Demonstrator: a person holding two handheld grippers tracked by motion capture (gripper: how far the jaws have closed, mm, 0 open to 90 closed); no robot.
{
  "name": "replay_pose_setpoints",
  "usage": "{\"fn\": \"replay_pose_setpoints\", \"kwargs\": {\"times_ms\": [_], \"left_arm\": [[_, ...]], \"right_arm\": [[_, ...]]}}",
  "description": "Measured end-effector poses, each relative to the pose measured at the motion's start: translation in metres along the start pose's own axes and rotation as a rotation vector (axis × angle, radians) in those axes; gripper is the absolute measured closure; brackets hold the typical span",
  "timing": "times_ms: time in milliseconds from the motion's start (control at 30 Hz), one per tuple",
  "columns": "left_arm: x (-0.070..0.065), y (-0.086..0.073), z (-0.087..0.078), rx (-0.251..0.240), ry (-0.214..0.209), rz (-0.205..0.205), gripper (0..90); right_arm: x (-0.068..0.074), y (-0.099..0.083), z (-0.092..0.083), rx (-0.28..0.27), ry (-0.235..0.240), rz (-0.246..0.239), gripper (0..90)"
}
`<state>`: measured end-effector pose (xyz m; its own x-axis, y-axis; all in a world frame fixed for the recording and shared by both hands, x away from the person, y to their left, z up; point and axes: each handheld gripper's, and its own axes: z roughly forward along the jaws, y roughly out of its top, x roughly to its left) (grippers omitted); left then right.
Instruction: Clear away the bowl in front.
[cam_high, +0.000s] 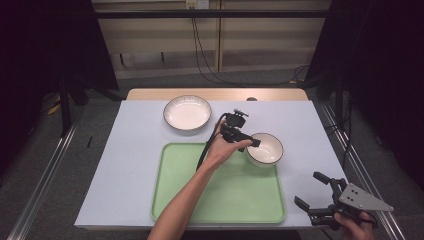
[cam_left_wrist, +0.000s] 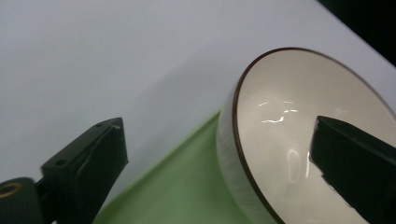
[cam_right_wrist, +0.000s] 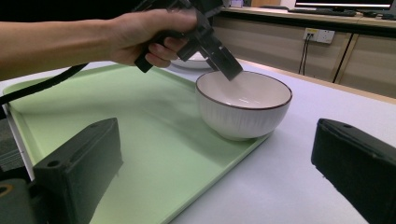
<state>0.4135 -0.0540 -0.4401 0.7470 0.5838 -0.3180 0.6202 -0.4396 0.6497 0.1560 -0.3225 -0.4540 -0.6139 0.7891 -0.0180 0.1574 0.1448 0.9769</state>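
1. Bowl, white with a dark rim, sits right of centre in the high view, on the upper right corner of the green tray, partly overhanging the tray's edge onto the white table cover.
2. Left gripper is at the bowl's left rim in the high view, held by the person's left hand, whose forearm comes up from the bottom edge.
3. In the left gripper view its jaws stand wide apart: one over the tray and cover at lower left, the other above the bowl's inside at right. The rim lies between them, and neither pad presses on it, so the bowl is released.
4. In the right gripper view the bowl rests upright at centre frame on the tray's far edge, with the left gripper's jaw tip just over its near rim.
5. Right gripper is at the lower right of the high view, well apart from the bowl, its jaws spread with nothing between them.
6. A second white dish lies on the cover in the upper middle of the high view, beyond the tray.
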Motion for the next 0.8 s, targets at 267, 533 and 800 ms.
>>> {"fn": "replay_pose_setpoints", "kwargs": {"times_ms": [267,533,800], "left_arm": [[0.001,-0.013,-0.034,-0.133,0.087,0.039,3.5],[0.002,-0.036,-0.069,-0.217,0.182,0.102,3.5],[0.000,-0.060,-0.100,-0.245,0.223,0.115,3.5]], "right_arm": [[0.000,0.000,0.000,0.003,-0.008,-0.004,1.7],[0.000,0.000,0.001,0.003,-0.004,-0.005,1.7],[0.000,0.001,0.002,0.007,-0.004,-0.003,1.7]]}}
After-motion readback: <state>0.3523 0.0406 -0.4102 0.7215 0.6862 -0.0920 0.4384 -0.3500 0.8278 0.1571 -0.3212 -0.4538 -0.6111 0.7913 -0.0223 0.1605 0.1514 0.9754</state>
